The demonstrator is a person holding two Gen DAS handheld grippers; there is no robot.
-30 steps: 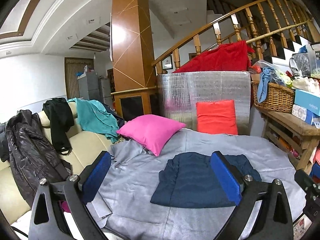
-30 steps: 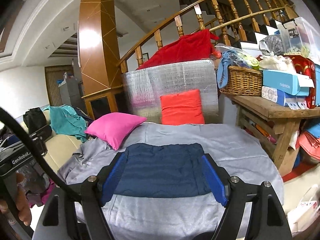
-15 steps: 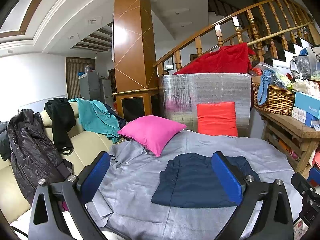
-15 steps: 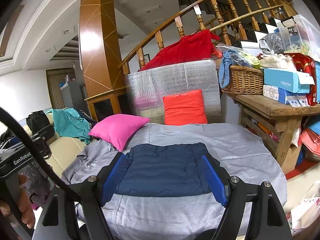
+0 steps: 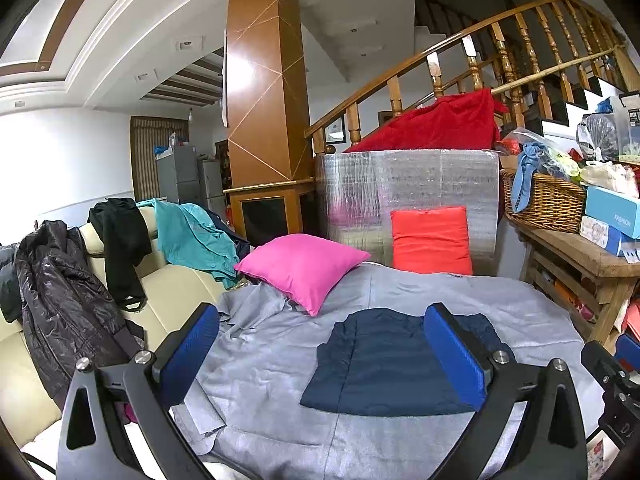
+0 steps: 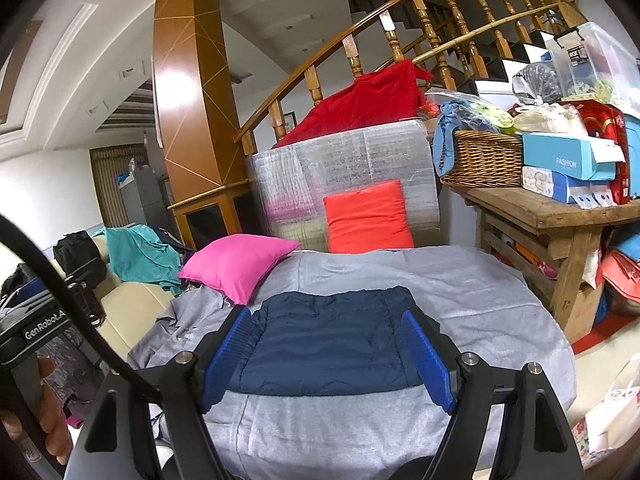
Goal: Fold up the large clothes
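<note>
Both grippers had pulled back slightly; the left gripper (image 5: 320, 354) and right gripper (image 6: 329, 354) hung with jaws wide apart, empty, above the folded navy jacket (image 6: 328, 344) on the grey sheet (image 6: 472, 292).

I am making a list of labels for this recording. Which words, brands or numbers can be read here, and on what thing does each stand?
"FASHION": on the light blue box on the wooden table.
"GenRobot.A", cut off after that: on the left claw device, in the right wrist view.
Black label on the clear plastic bin: too blurred to read.
Print on the white box beneath: too small.
</note>
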